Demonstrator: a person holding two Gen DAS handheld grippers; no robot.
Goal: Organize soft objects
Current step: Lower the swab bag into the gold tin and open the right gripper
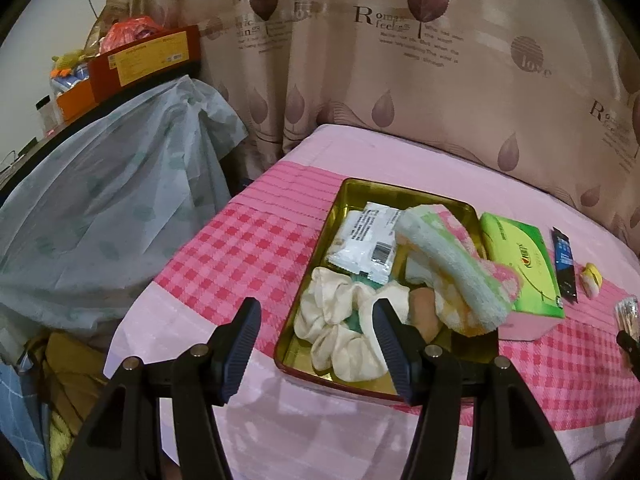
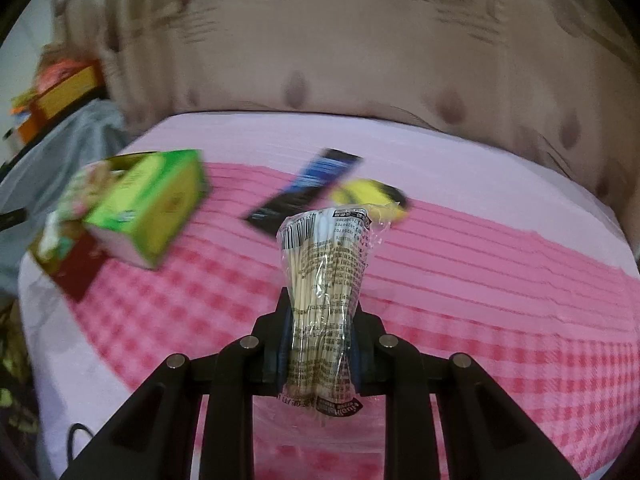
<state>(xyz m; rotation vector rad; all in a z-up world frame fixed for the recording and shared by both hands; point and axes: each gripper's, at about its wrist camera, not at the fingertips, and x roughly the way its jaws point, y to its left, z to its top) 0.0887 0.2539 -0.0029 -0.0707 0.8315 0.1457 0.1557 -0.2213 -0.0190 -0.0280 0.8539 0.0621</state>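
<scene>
A gold metal tray (image 1: pixel 352 188) lies on the pink bed and holds a cream scrunchie (image 1: pixel 340 328), a white packet (image 1: pixel 366 240), a folded pastel towel (image 1: pixel 452 268) and a peach soft item (image 1: pixel 424 312). My left gripper (image 1: pixel 316 340) is open and empty, just in front of the tray's near edge. My right gripper (image 2: pixel 320 344) is shut on a clear bag of cotton swabs (image 2: pixel 324 276), held upright above the checked bedspread. The bag's tip also shows at the right edge of the left wrist view (image 1: pixel 628 312).
A green tissue box (image 1: pixel 520 264) sits right of the tray; it also shows in the right wrist view (image 2: pixel 156 204). Beyond it lie a dark blue sachet (image 2: pixel 308 188) and a yellow item (image 2: pixel 368 198). A curtain (image 1: pixel 400 80) hangs behind the bed. A plastic-covered table (image 1: pixel 100 208) stands left.
</scene>
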